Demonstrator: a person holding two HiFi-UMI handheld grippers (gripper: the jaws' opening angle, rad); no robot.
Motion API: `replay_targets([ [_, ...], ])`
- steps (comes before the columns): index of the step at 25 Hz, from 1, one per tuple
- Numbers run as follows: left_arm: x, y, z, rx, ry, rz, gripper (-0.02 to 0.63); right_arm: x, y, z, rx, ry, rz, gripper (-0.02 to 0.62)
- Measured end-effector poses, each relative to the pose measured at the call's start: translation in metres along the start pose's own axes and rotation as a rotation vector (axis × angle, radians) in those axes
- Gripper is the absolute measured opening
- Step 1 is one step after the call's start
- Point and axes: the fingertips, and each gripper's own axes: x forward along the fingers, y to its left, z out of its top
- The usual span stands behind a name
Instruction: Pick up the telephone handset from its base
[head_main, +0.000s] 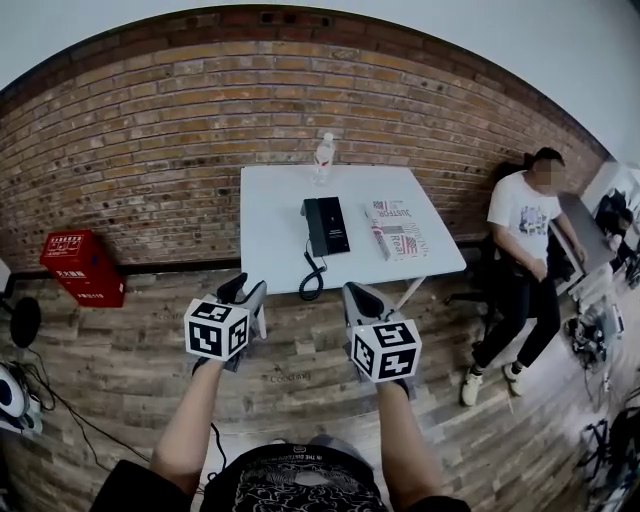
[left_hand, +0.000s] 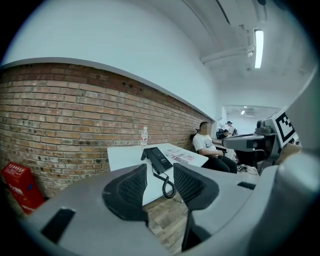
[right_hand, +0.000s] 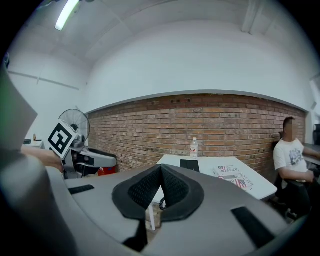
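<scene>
A black telephone (head_main: 326, 226) lies on the white table (head_main: 275, 240), its handset (head_main: 313, 228) resting on the base and its coiled cord (head_main: 312, 280) hanging over the front edge. Both grippers hover over the floor short of the table. My left gripper (head_main: 243, 293) is open and holds nothing; in the left gripper view the telephone (left_hand: 159, 159) shows far off through the gap in my left gripper (left_hand: 160, 185). My right gripper (head_main: 362, 300) is shut and empty, its pads meeting at the tips in the right gripper view (right_hand: 160, 187), with the telephone (right_hand: 190, 164) beyond.
A clear bottle (head_main: 324, 158) stands at the table's back edge, and a magazine (head_main: 397, 230) lies right of the telephone. A seated person (head_main: 520, 260) is right of the table. A red box (head_main: 82, 266) sits by the brick wall at left. A fan (right_hand: 75, 125) stands at left.
</scene>
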Motion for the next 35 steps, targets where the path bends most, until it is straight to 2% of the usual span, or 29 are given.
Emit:
replay_targets([
  [5,0.021,-0.002,0.003,0.003,0.016,-0.032,0.174,0.011,-0.013,0.003,0.004,-0.009,-0.008,0.000],
  [15,0.089,0.010,0.007,-0.018,0.027,-0.026,0.176,0.057,-0.063,0.002,0.009,-0.012,0.005,0.000],
  [23,0.168,0.032,0.017,-0.072,0.054,-0.028,0.176,0.119,-0.118,0.009,0.017,-0.002,0.032,0.000],
  [29,0.215,0.045,0.016,-0.115,0.094,-0.038,0.176,0.160,-0.144,0.012,0.018,0.018,0.070,0.000],
  [35,0.257,0.054,0.006,-0.173,0.124,-0.080,0.176,0.191,-0.165,0.012,0.008,0.030,0.109,0.000],
])
